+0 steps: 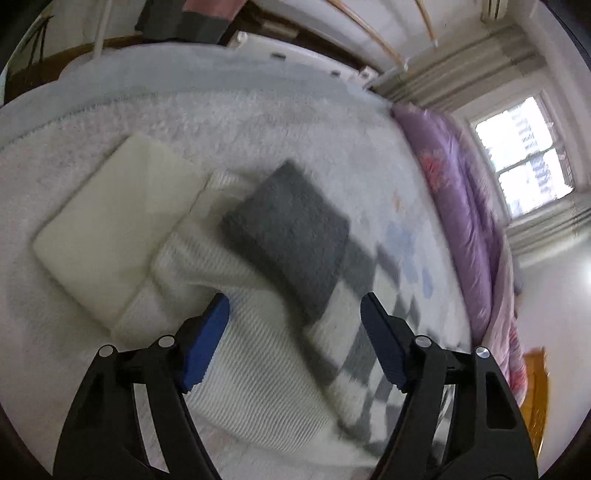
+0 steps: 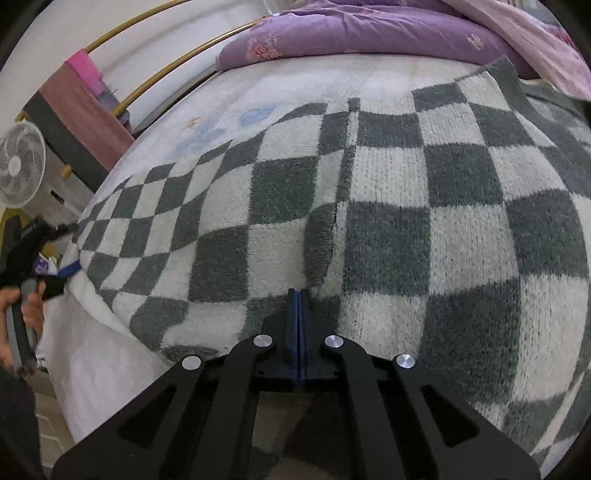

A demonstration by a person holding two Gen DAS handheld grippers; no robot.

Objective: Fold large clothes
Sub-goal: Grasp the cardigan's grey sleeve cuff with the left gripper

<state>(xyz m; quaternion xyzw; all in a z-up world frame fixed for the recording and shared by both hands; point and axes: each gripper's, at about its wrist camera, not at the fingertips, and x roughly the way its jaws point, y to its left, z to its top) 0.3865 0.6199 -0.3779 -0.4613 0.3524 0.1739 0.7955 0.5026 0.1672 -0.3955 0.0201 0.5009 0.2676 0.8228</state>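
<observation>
A large knit sweater with a grey and white checkerboard pattern (image 2: pixel 424 206) lies spread on the bed. My right gripper (image 2: pixel 297 295) is shut, with its tips at the sweater's near hem; whether cloth is pinched between them is unclear. In the left wrist view the sweater's white ribbed part (image 1: pixel 258 362) and checkered part (image 1: pixel 369 354) lie under my left gripper (image 1: pixel 295 314), which is open and empty above it. The view is blurred. The left gripper also shows at the left edge of the right wrist view (image 2: pixel 26 258), held in a hand.
A folded cream garment (image 1: pixel 118 221) and a folded grey garment (image 1: pixel 291 232) lie on the white fluffy bedcover (image 1: pixel 258 122). A purple quilt (image 2: pixel 351 33) is bunched along the far side of the bed. A fan (image 2: pixel 20 166) stands off the bed.
</observation>
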